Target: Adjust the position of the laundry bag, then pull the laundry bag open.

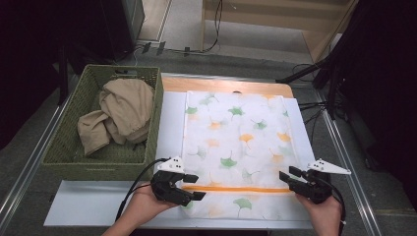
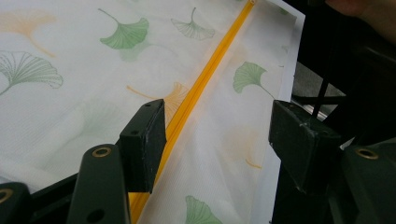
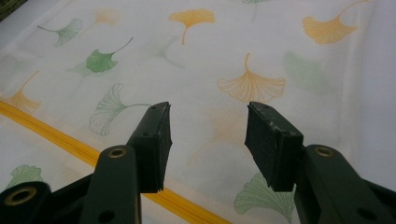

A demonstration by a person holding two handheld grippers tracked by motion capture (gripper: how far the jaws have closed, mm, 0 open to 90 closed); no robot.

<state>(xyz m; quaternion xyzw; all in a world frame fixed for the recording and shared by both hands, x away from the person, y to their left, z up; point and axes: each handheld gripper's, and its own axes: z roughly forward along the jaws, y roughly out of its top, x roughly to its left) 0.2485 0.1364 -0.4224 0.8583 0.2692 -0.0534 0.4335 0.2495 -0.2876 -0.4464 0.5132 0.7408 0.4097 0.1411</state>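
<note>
Between the left claw (image 2: 217,140): cloth (image 2: 93,107).

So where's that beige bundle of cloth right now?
In the high view, the beige cloth lies crumpled in the green woven basket at the table's left, beside the leaf-printed sheet.

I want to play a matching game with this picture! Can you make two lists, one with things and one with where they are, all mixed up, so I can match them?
Things:
1. beige cloth
2. leaf-print cover
3. left tool
4. right tool

Places:
A. at the right end of the orange zipper
B. spread flat on the white board
C. bunched up in the green basket
D. at the left end of the orange zipper

Right pairs: 1-C, 2-B, 3-D, 4-A
</note>
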